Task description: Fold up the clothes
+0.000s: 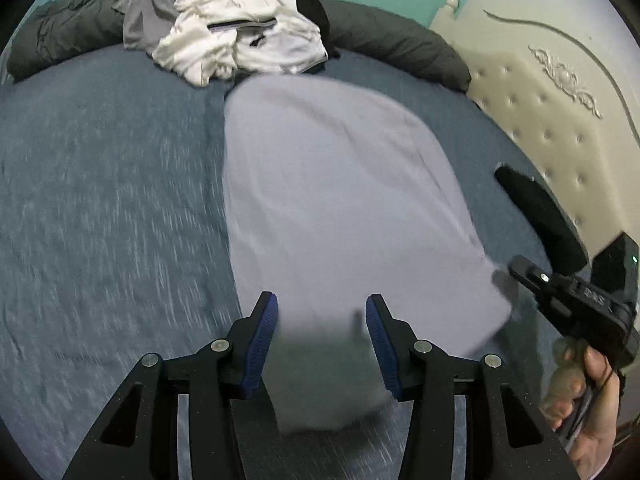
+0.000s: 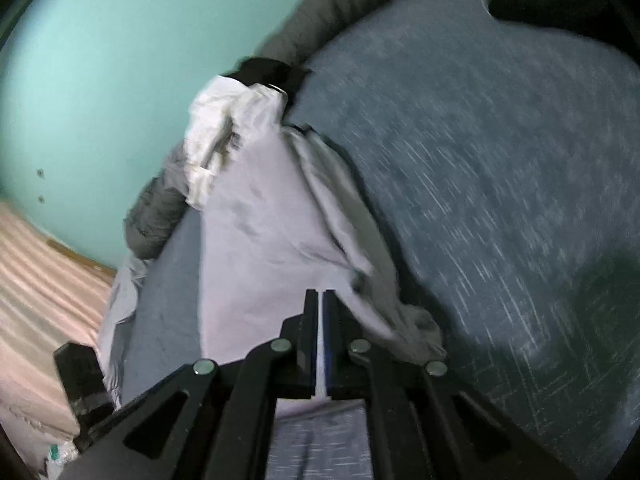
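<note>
The lavender garment [image 1: 340,200] is spread on the blue bedsheet [image 1: 100,200], just before the clothes pile [image 1: 240,24]. Its near edge is pinched in the right gripper [image 2: 323,294]; the left gripper [image 1: 322,308] stands half-wide around the hem, unclamped. Both corners should be raised evenly.

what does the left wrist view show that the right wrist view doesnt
Only the left wrist view shows the cream tufted headboard, the left gripper with its jaws apart over the cloth, and the hand carrying the right gripper.

Only the right wrist view shows the striped pink floor beside the bed and the right gripper's jaws closed on a thin edge of the cloth.

Both show the lavender garment on the blue bedspread, the pile of white clothes, the dark grey duvet and the teal wall.
</note>
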### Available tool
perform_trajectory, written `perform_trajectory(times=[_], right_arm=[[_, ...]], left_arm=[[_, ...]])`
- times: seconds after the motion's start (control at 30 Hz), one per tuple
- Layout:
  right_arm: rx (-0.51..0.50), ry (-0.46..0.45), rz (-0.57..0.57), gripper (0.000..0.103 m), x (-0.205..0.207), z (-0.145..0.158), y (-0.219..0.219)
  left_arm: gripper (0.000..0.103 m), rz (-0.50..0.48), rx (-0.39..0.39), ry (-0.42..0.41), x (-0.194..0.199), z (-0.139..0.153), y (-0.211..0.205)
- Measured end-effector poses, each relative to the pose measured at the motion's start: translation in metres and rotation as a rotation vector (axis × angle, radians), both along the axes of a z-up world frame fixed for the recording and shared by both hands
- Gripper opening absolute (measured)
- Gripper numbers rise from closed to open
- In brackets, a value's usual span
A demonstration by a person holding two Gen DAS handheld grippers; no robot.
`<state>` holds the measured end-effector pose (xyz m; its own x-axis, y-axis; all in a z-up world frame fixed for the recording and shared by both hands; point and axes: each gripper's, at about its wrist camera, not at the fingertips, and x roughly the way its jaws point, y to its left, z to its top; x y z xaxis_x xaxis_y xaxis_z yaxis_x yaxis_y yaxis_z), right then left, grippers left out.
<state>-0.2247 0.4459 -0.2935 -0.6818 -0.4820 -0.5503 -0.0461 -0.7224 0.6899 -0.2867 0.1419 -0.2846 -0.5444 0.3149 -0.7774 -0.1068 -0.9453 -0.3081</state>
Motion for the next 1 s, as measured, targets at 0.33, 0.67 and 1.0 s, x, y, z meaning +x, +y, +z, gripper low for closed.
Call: perform_trajectory(times=[0.33, 0.67, 1.0], right_arm=[[0.248, -0.011, 0.246, 0.005, -0.095, 0.052, -0.042], [0.444, -0.117, 0.372, 0.005, -0.181, 0.024, -0.071], [0.494, -0.243, 0.368, 0.000, -0.209, -0.025, -0.059]], left_arm=[[0.050, -0.013, -0.040, -0.024, -0.083, -0.005, -0.026], [0.050, -0.032, -0.103, -0.074, -0.142, -0.032, -0.009], [0.050, -0.054, -0.136, -0.097, -0.152, -0.050, -0.004]])
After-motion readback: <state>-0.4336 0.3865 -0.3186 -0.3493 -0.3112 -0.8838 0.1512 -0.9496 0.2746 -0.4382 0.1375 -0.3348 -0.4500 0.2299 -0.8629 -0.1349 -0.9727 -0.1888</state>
